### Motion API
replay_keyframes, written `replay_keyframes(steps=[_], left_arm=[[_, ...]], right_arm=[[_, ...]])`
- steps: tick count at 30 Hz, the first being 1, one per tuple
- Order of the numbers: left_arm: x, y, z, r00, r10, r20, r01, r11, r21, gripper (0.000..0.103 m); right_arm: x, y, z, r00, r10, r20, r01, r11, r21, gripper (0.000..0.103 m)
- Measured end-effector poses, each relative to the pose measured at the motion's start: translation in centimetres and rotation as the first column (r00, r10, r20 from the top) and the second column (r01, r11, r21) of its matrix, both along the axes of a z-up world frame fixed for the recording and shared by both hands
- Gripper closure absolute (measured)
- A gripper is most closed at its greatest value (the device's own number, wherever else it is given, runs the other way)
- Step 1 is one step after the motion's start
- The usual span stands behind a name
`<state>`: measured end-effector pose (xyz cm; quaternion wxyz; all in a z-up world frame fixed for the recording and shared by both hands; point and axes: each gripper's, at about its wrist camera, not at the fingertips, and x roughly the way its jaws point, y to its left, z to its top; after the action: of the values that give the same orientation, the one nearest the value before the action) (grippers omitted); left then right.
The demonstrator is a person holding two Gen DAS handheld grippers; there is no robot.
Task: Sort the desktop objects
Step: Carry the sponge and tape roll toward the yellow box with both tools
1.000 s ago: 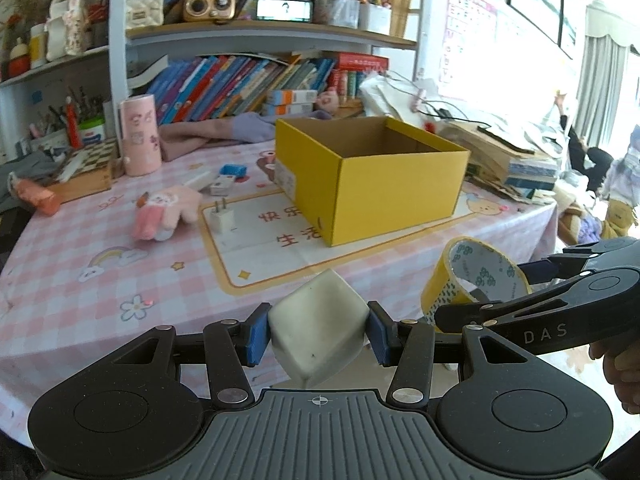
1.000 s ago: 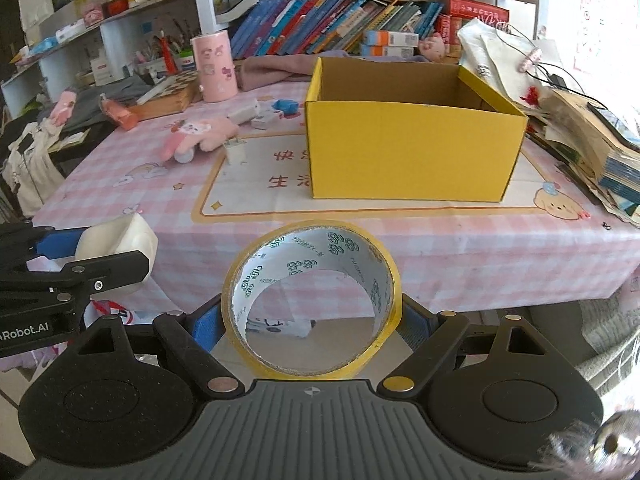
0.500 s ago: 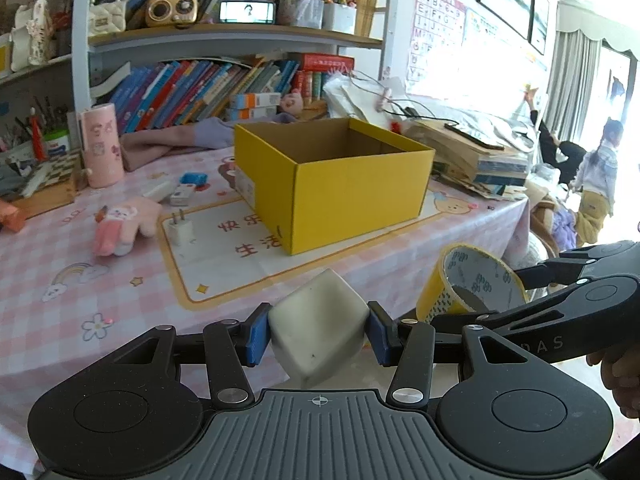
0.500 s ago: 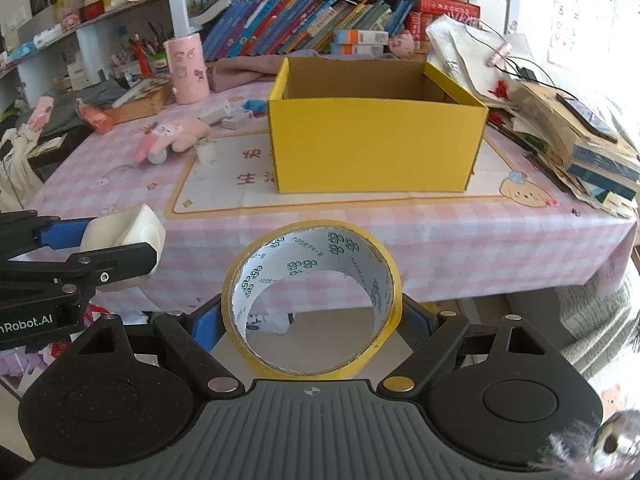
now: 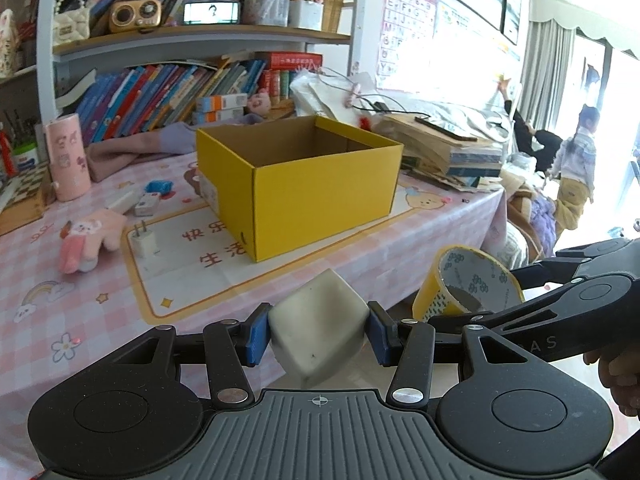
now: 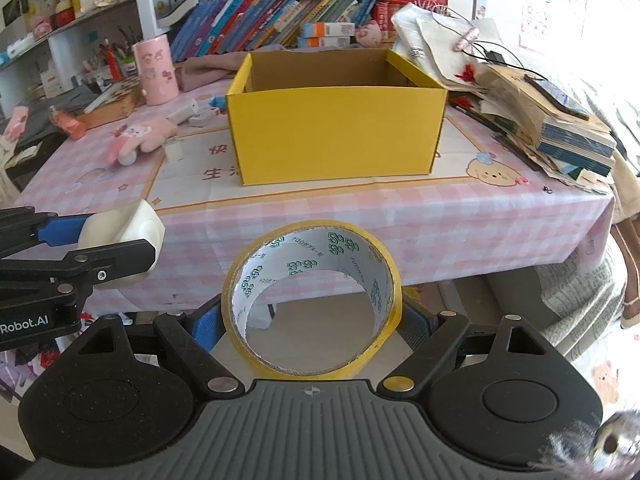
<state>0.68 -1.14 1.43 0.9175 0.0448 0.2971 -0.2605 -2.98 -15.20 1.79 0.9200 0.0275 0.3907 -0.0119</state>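
Yellow box shifted rightward, tape roll hole facing camera

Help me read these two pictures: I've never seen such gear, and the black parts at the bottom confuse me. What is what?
There is no robot here. A person holds a hand tool with a two-finger claw in each hand, and a camera on each tool looks along its fingers. The black parts are the tools themselves.

One picture is from the left claw, shut on a white block. The other is from the right claw, shut on a tape roll. Each claw also shows at the edge of the other's picture.

Ahead is a table with a pink checked cloth. On it stand an open yellow box, a pink plush toy, a white plug and a pink cup.
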Motion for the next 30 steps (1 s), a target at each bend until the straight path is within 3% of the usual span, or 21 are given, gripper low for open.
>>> replay_keyframes(steps=[30], left_arm=[[1.6, -2.0, 0.7, 0.997, -0.078, 0.023, 0.078, 0.997, 0.004, 0.054]], right_arm=[[1.6, -2.0, -0.1, 0.999, -0.041, -0.029, 0.041, 0.999, -0.005, 0.018]])
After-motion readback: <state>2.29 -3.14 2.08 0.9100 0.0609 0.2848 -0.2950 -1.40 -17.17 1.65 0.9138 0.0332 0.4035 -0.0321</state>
